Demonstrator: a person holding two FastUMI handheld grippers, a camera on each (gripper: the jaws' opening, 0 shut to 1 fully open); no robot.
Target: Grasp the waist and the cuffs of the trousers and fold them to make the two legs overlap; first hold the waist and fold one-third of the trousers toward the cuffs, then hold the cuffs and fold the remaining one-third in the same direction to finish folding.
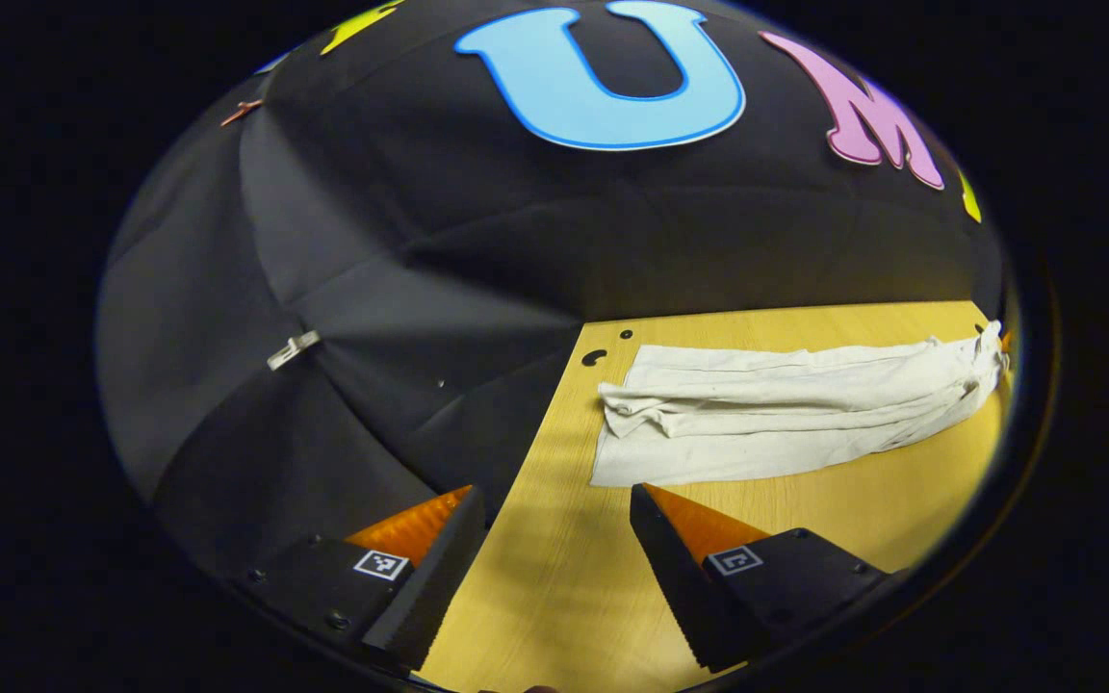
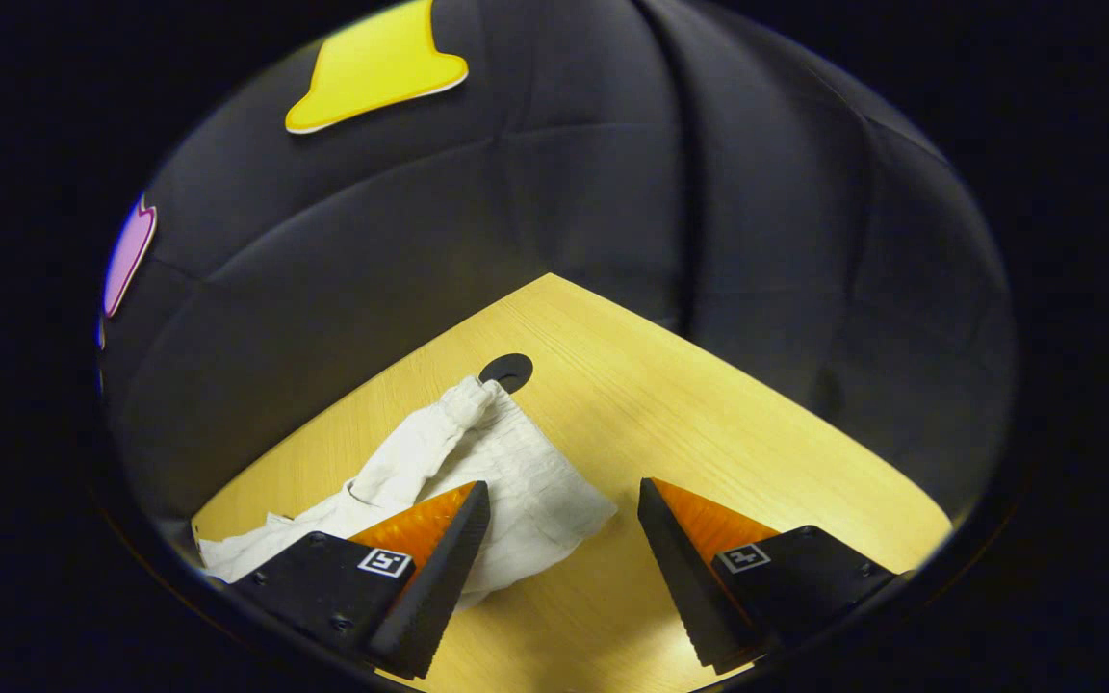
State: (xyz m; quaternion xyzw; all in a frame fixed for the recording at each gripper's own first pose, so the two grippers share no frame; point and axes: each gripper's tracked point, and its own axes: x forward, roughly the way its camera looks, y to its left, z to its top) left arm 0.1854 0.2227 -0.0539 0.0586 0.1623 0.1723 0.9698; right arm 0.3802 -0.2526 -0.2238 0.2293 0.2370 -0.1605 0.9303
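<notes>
White trousers (image 1: pixel 786 409) lie stretched lengthwise on the wooden table (image 1: pixel 554 577), legs seemingly overlapped, though folds blur the far end. We hold the left gripper (image 1: pixel 554 539) wide open just short of their near edge, touching nothing. Our right gripper (image 2: pixel 564 539) is equally wide apart over the gathered end (image 2: pixel 516 472), beside a dark round hole (image 2: pixel 506 369) in the tabletop.

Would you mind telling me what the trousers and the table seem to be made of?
The trousers look like a soft, matte, off-white woven fabric, perhaps cotton: they crease, bunch and lie limp, with a gathered end in the right gripper view. The table shows a pale yellow wood grain with a smooth, faint sheen, so wood or a wood-look laminate; I cannot tell which.
</notes>
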